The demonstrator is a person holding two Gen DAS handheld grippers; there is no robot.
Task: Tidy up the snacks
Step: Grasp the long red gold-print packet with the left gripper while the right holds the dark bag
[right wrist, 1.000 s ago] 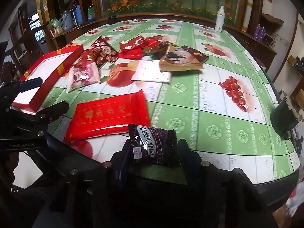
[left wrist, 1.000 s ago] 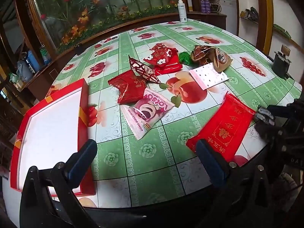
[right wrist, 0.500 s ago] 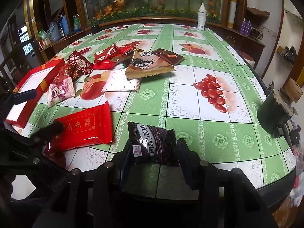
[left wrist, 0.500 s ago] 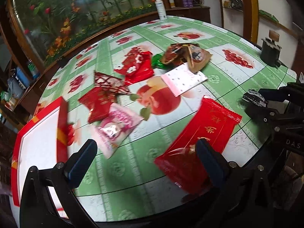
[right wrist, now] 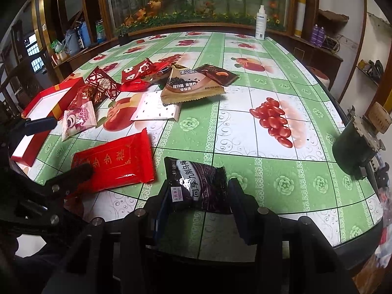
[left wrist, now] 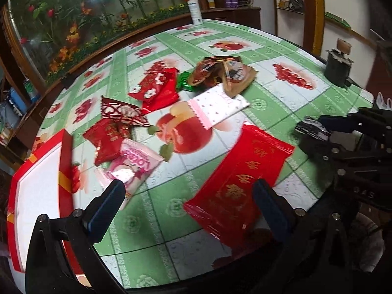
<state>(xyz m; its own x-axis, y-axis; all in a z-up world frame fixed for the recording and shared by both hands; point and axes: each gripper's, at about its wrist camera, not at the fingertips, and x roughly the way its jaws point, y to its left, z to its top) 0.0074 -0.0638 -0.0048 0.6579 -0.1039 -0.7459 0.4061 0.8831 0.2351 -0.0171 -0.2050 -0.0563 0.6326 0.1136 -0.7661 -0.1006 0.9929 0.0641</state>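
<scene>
Dark purple snack packet (right wrist: 199, 186) clamped between right gripper (right wrist: 199, 197) pads, held above near edge of table (right wrist: 245, 112). Left gripper (left wrist: 187, 204) spread wide, nothing held, poised over near edge beside large red packet (left wrist: 241, 180). Red tray (left wrist: 39, 191) seen at left edge. Other snacks clustered mid-table: pink packet (left wrist: 133, 165), white dotted packet (left wrist: 218, 107), brown packet (right wrist: 189, 87).
</scene>
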